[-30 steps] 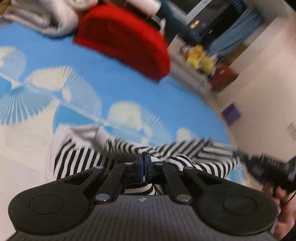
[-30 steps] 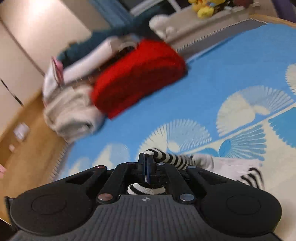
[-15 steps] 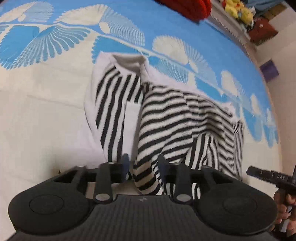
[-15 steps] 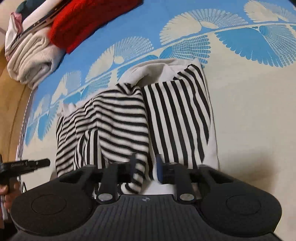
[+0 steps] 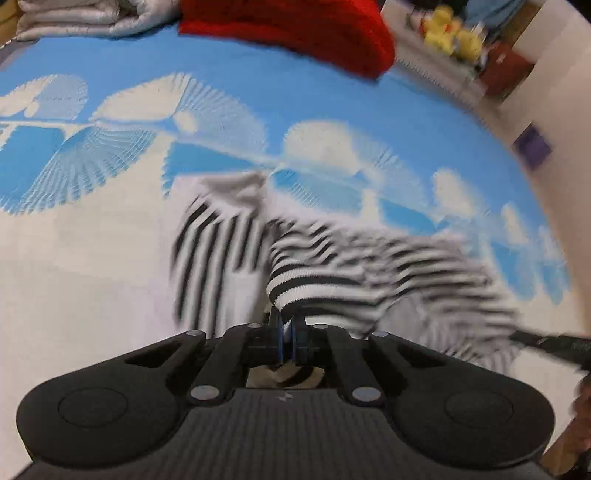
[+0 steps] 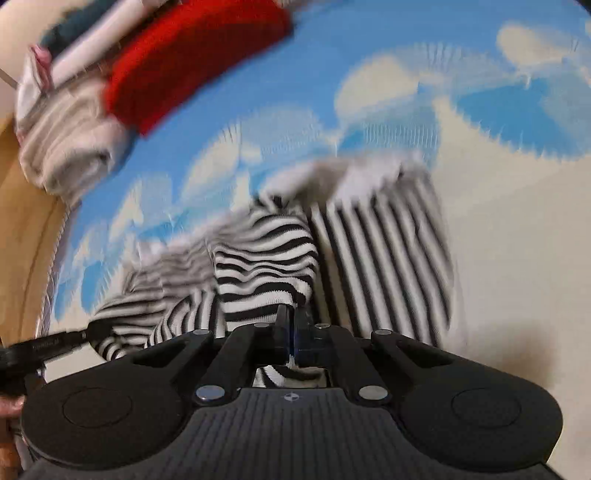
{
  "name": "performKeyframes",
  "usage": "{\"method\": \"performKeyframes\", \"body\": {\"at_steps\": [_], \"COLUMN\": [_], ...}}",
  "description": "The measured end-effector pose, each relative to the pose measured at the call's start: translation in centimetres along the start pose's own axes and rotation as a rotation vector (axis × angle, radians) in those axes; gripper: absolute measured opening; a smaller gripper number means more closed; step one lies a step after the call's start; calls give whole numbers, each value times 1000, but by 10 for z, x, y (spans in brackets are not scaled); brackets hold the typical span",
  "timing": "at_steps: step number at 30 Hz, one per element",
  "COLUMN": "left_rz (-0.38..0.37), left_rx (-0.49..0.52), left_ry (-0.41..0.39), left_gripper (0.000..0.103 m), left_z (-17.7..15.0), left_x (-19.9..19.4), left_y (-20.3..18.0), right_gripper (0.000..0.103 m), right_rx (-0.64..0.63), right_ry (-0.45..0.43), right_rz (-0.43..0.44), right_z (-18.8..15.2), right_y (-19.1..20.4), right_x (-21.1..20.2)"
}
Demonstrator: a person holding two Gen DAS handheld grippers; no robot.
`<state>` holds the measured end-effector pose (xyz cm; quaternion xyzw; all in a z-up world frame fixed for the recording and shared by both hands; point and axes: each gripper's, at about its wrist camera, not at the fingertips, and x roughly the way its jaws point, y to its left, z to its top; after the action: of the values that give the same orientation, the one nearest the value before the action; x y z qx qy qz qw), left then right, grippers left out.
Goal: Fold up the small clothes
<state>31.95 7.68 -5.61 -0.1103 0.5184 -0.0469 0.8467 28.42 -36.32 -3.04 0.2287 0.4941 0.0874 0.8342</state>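
While both jaws have just closed, left gripper (image 5: 287,334) and right gripper (image 6: 291,334) clamp striped garment (image 5: 332,273).

A: What covers the ground here?

B: A large blue and cream mat printed with pale fan shapes (image 5: 221,122). Beyond its edge on one side runs a strip of light wooden floor (image 6: 22,229).

A: And further back?

B: A plain cream wall (image 5: 565,92) with a small purple square (image 5: 533,146) low on it. Near it stands a dark red box (image 5: 504,70), beside some blurred yellow soft toys (image 5: 452,31) on a pale ledge.

A: Any light source?

B: None shows directly; the mat is evenly lit, and much of both views is smeared by blur.
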Motion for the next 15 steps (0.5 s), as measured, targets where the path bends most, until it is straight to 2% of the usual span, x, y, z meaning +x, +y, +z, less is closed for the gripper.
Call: {"method": "performKeyframes", "body": {"at_steps": [2, 3, 4, 5, 7, 9, 12, 15], "left_rz": [82, 100, 104, 97, 90, 87, 20, -59], "left_rx": [6, -9, -28, -20, 29, 65, 61, 88], "left_ry": [152, 185, 160, 123, 19, -42, -33, 18], "left_gripper": [14, 21, 24, 24, 26, 27, 27, 27], "left_z": [-11, -14, -15, -13, -9, -8, -11, -18], "left_x": [23, 28, 24, 16, -3, -16, -14, -5], "left_y": [8, 12, 15, 13, 4, 0, -6, -17], "right_gripper": [2, 3, 4, 4, 14, 15, 20, 20], "right_rx": [-22, -27, -26, -28, -79, -178, -218, -204], "right_ry": [23, 70, 136, 160, 114, 31, -19, 42], "right_rz": [-73, -98, -103, -106, -128, -133, -81, -16], "right_z": [-3, -7, -12, -16, -17, -13, -9, -11], "right_y": [-6, -11, -16, -19, -12, 3, 11, 11], "right_x": [3, 10, 20, 24, 17, 2, -8, 5]}}
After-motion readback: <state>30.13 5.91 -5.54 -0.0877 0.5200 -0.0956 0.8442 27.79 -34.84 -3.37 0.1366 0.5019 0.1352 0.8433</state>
